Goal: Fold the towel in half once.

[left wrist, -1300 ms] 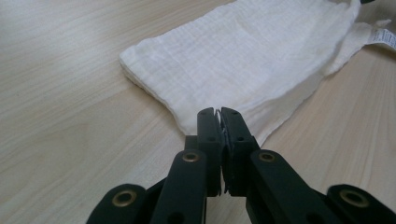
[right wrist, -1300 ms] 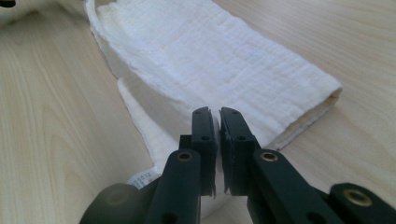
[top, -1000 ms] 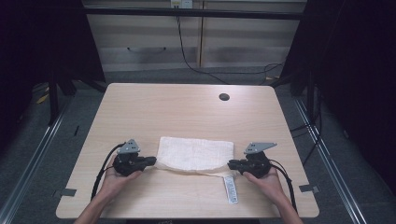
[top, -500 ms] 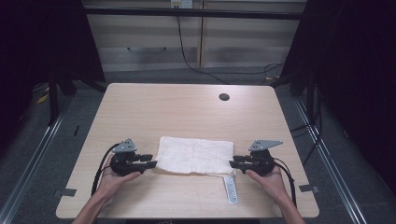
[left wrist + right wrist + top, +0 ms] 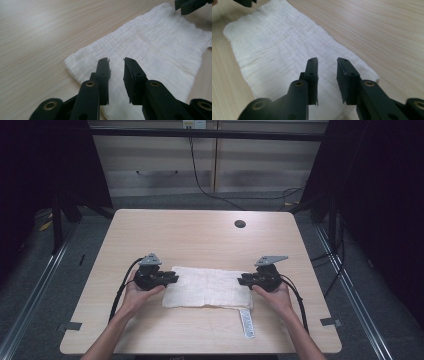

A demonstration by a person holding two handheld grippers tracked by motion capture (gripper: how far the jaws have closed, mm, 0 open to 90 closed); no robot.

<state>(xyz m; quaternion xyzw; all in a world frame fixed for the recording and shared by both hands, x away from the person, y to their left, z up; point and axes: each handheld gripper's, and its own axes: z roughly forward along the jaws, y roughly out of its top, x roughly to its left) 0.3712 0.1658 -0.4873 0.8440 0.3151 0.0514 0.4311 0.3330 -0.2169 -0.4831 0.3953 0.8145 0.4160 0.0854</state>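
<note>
While unreadable, tag beside cloth

The cloth is white with a fine crinkled weave of small ribs and squares, and a white tag with dark print hangs at its near edge. The table is pale beige wood with long straight grain lines, and a dark round hole sits near its far edge. The left gripper and the right gripper are black, each with 2 brass-coloured rivets low on its jaws and a grey plate on top. The cables are black
</note>
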